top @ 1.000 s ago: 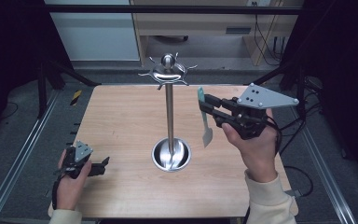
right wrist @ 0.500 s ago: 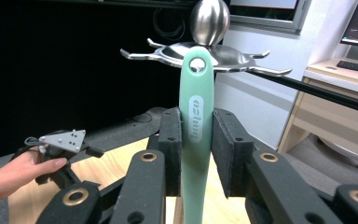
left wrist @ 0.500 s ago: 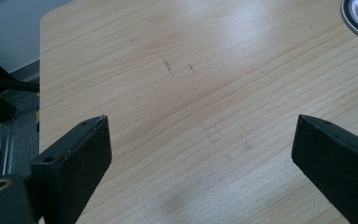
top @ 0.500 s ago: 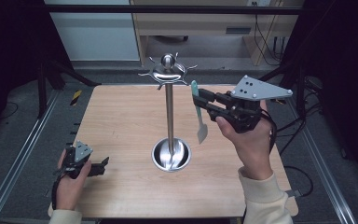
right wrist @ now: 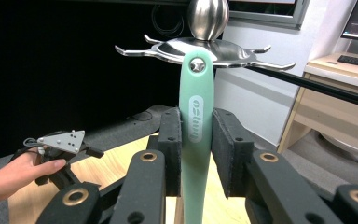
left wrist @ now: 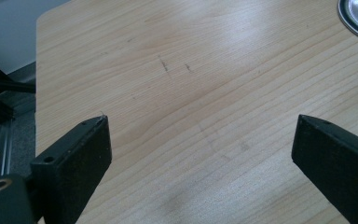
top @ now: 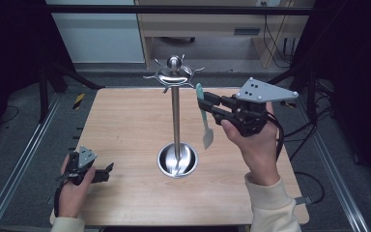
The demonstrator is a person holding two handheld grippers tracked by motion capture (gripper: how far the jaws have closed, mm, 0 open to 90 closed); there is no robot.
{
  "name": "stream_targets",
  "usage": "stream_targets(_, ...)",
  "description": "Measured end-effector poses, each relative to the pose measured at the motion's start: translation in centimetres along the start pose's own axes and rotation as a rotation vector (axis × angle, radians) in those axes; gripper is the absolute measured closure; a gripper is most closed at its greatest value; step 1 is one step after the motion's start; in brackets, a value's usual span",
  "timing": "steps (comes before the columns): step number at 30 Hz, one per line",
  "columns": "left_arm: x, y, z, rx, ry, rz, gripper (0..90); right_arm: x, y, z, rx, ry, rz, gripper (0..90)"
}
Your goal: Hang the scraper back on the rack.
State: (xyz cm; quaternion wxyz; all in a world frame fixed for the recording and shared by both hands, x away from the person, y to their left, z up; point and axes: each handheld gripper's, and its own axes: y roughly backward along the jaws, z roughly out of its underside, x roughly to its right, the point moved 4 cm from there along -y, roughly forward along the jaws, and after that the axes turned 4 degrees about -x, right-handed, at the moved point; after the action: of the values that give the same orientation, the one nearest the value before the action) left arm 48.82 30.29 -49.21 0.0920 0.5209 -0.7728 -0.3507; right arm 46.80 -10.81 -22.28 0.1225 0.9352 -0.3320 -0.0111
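Right tool [right wrist: 196, 154] is pinching mint-green plastic spatula [right wrist: 196, 116], holding its handle hole just beside steel hook stand [top: 175, 77]; next move likely needs hooking. Left tool [left wrist: 200, 144] is sitting spread.

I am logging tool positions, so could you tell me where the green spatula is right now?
The green spatula is clamped upright in the right gripper, right of the steel rack's pole, its hanging hole just under the hooks.

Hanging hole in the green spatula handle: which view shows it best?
Right gripper view: the hole sits close-up, just before a hook of the steel rack, above the right tool. In the high view the spatula is small and edge-on, hole unreadable.
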Motion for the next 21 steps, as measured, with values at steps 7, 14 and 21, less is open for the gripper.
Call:
stream_targets(7, 0.0, 0.0, 0.0, -0.003, -0.002, 0.000, 4.5, 0.0, -0.4, 0.1, -0.012, 0.000, -0.001, 74.1)
stream_targets(14, 0.0, 0.0, 0.0, -0.005, -0.003, 0.001, 4.5, 0.1, -0.9, 0.3, -0.020, -0.008, -0.008, 74.1)
stream_targets(21, 0.1, -0.1, 0.0, -0.006, -0.006, 0.002, 4.5, 0.2, -1.7, 0.4, -0.017, -0.021, -0.013, 74.1)
